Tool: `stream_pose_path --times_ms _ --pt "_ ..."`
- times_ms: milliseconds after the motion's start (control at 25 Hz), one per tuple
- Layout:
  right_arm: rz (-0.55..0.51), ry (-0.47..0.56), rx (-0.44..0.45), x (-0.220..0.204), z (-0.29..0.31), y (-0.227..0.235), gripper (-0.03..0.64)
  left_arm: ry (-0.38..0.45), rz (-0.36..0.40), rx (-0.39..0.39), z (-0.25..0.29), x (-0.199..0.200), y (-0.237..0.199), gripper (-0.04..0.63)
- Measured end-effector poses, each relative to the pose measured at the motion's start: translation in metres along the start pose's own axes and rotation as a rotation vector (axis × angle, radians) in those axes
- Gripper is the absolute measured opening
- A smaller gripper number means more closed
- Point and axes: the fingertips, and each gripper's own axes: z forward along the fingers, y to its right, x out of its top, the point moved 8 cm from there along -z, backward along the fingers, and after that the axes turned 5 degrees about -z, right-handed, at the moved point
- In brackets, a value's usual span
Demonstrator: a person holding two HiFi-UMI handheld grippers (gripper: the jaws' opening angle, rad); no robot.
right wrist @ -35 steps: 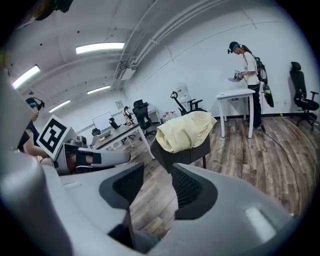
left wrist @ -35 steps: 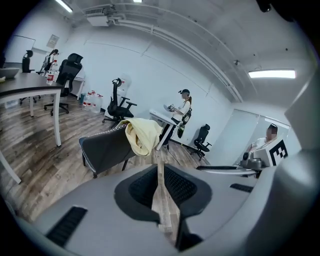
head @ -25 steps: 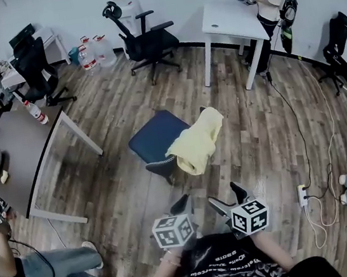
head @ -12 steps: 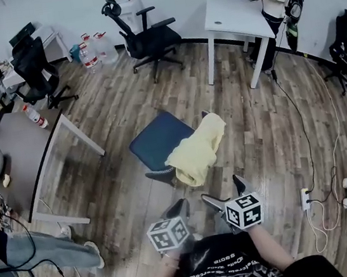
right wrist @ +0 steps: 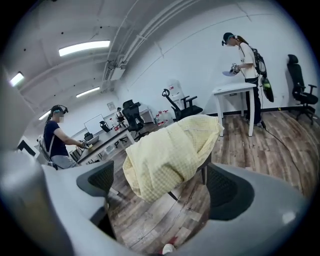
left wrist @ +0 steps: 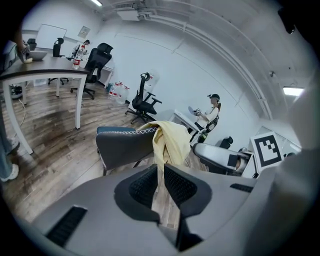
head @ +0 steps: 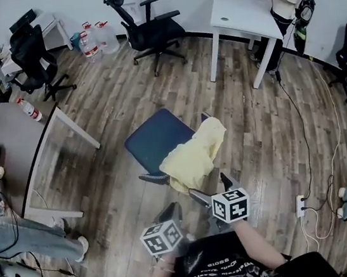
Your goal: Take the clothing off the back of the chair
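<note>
Garment (head: 192, 157) draped over chair (head: 154, 138) back; right gripper (head: 209, 186) beside chair, jaws just opened wide, garment between them, ungripped; left gripper (head: 171, 210) clenched, empty.

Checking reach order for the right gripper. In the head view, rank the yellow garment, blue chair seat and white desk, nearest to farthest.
1. Yellow garment: draped over the chair back, just ahead of the right gripper.
2. Blue chair seat: beyond the garment, to the left.
3. White desk: far off at upper right, by the wall.
</note>
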Motion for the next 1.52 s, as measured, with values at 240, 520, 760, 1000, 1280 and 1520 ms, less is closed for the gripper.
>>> stream_pose_path --times_ms 240,520,760,1000,1280,1520 --pt "-0.046 -0.033 -0.039 0.013 0.025 0.013 0.561 -0.003 -0.025 -0.008 0.011 0.005 0.0 0.046" --pt "-0.074 -0.126 -0.043 0.007 0.056 0.015 0.568 -0.02 -0.049 -0.02 0.019 0.007 -0.004 0.046" --pt "-0.076 -0.155 0.016 0.007 0.077 0.024 0.566 -0.039 -0.058 0.003 0.024 0.008 -0.01 0.046" --pt "-0.194 -0.208 0.115 0.016 0.096 0.015 0.559 -0.064 -0.049 0.015 0.029 0.017 -0.02 0.046" --pt "-0.245 -0.211 0.136 0.021 0.095 0.013 0.29 -0.08 -0.023 0.008 0.035 0.019 -0.018 0.046" --pt "-0.261 -0.202 0.107 0.02 0.087 0.009 0.146 -0.089 -0.017 0.004 0.035 0.015 -0.017 0.046"
